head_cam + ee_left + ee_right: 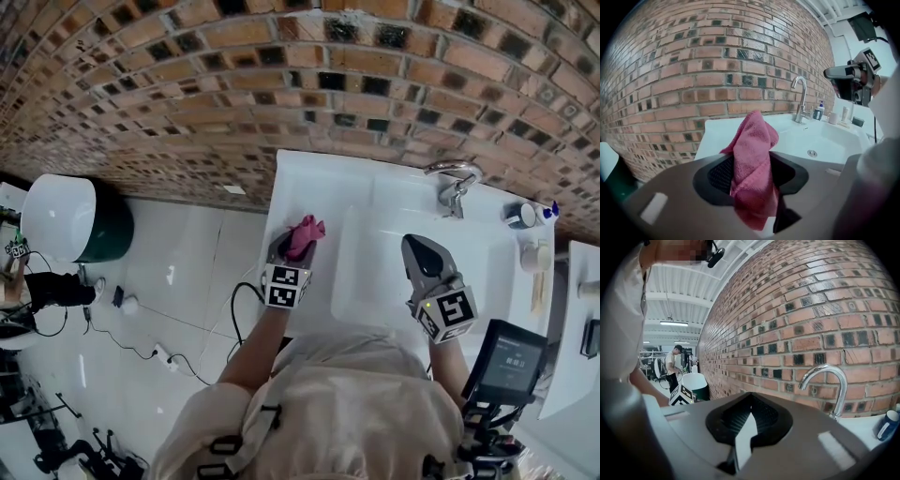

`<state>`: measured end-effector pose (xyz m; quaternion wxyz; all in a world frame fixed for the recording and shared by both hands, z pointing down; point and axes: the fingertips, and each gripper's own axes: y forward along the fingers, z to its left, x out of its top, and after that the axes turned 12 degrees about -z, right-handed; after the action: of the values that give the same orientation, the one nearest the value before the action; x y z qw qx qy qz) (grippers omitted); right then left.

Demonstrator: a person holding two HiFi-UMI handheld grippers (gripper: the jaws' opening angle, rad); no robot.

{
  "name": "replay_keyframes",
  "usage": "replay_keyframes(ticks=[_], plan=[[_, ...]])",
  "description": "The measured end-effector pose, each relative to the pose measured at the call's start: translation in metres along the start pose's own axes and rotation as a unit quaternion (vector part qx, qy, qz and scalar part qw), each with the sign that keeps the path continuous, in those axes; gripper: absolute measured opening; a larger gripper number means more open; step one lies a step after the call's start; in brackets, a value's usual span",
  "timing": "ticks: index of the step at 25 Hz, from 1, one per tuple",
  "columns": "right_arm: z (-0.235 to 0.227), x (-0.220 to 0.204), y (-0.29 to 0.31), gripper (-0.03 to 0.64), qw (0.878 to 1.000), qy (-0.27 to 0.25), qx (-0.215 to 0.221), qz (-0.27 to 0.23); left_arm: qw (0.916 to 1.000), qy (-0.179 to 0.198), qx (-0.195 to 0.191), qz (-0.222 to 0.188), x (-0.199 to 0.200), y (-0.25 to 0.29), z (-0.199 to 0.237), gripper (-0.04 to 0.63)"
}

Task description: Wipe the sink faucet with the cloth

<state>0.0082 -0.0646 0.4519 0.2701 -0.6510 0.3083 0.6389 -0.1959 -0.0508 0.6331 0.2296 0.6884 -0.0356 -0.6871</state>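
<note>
A pink cloth (752,159) stands bunched between the jaws of my left gripper (752,176). The jaws are parted, and a dark gap shows to the right of the cloth. In the head view the left gripper (292,246) and the cloth (305,234) are over the left deck of the white sink (375,187). The chrome faucet (453,183) rises at the back right of the basin, well away from the cloth. My right gripper (424,255) hovers over the basin's right side, shut and empty, pointing toward the faucet (829,385).
A brick wall (281,75) backs the sink. Bottles and cups (530,220) stand on the deck right of the faucet. A drain (812,153) sits in the basin. A white and green bin (70,220) and cables lie on the floor at left.
</note>
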Motion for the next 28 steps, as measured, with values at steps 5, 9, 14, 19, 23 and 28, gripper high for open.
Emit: replay_keyframes(ticks=[5, 9, 14, 19, 23, 28], plan=[[-0.001, -0.001, -0.008, -0.012, 1.000, 0.007, -0.003, -0.005, 0.9999, 0.011, 0.007, 0.000, 0.008, -0.004, -0.004, 0.248], [-0.003, 0.002, -0.011, -0.012, 1.000, 0.007, -0.006, -0.011, 0.9998, 0.013, 0.014, -0.006, 0.019, -0.008, -0.002, 0.255], [-0.005, 0.010, -0.012, -0.012, 1.000, 0.004, -0.008, -0.022, 0.9987, -0.006, 0.016, -0.048, 0.054, -0.013, -0.007, 0.255], [-0.007, 0.020, -0.012, -0.012, 0.999, -0.003, -0.009, -0.034, 0.9932, -0.007, -0.012, -0.116, 0.116, -0.013, -0.033, 0.252], [-0.011, 0.031, -0.012, -0.012, 0.999, -0.013, -0.010, -0.045, 0.9795, 0.014, -0.054, -0.194, 0.175, -0.022, -0.069, 0.141], [-0.019, 0.039, -0.015, -0.012, 0.998, -0.022, -0.022, -0.053, 0.9636, 0.026, -0.101, -0.246, 0.217, -0.031, -0.102, 0.003]])
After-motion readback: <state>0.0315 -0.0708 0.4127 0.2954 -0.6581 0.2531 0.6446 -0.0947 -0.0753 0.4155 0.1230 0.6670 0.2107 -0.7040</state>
